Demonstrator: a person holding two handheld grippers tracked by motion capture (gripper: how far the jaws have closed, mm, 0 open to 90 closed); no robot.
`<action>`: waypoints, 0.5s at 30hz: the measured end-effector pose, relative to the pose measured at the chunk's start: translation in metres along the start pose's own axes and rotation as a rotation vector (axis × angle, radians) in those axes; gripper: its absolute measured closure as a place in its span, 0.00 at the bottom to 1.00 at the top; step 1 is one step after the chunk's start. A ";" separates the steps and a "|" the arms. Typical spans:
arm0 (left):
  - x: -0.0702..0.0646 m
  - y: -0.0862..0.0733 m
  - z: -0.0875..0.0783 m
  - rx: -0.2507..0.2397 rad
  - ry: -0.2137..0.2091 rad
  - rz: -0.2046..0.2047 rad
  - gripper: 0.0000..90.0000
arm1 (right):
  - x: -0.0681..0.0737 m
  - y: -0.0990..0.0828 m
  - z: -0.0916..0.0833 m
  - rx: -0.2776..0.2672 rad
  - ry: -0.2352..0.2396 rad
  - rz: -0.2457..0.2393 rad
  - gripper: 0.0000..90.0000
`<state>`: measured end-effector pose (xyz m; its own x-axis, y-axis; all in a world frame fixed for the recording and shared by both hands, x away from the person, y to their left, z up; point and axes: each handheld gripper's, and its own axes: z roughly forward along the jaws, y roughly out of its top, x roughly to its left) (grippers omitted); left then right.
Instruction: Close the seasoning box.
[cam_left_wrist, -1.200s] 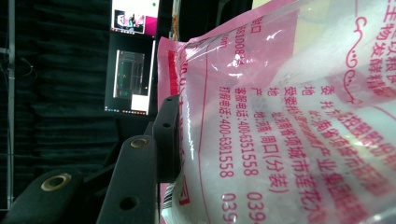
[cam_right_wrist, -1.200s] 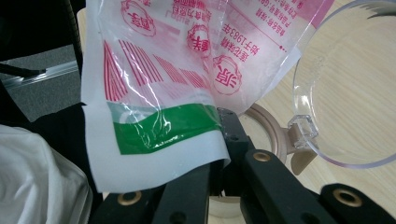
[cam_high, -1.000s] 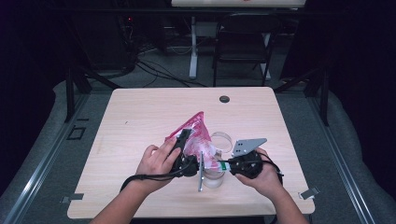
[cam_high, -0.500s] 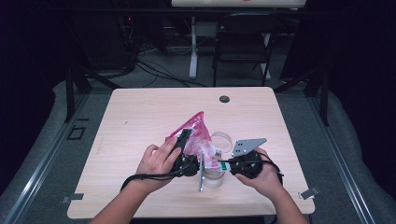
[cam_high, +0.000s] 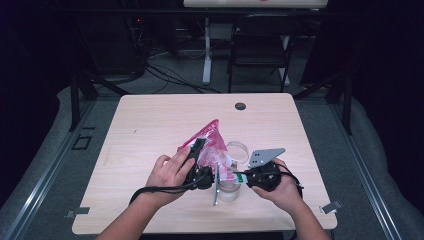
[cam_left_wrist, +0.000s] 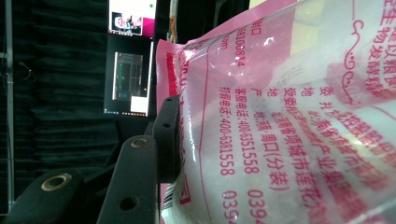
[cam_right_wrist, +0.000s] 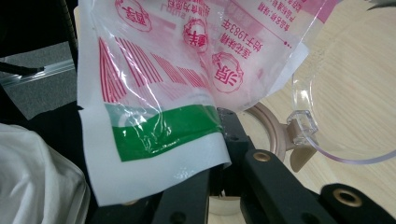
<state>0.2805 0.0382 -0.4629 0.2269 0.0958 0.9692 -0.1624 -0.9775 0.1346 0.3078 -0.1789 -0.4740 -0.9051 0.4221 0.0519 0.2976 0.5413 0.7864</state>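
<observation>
Pouring stage, unfinished. Left gripper (cam_high: 197, 150) clamps the pink plastic bag (cam_high: 212, 145) at table centre; right gripper (cam_high: 242, 177) pinches its lower corner. The open jar (cam_high: 228, 189) waits at the bag's 5 o'clock, lid (cam_high: 238, 151) hinged back.

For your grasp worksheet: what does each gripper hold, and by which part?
Both grip the pink-printed clear plastic bag: left gripper on its side edge, right gripper on its green-striped bottom corner.

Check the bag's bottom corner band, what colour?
Green, under red stripes, on the bag; white sealed edge below. Right gripper view shows it best.
</observation>
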 end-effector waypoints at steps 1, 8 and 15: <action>0.000 0.000 0.000 0.000 0.000 0.000 0.68 | 0.000 0.000 0.000 0.000 0.001 -0.001 1.00; 0.001 0.000 0.000 -0.001 -0.006 0.008 0.68 | 0.000 0.000 0.000 0.003 0.002 -0.002 1.00; 0.002 0.002 0.001 0.000 -0.010 0.022 0.68 | 0.000 0.000 0.000 0.007 -0.003 -0.005 1.00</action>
<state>0.2815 0.0365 -0.4610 0.2329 0.0724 0.9698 -0.1670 -0.9794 0.1132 0.3079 -0.1789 -0.4743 -0.9056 0.4217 0.0462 0.2953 0.5485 0.7823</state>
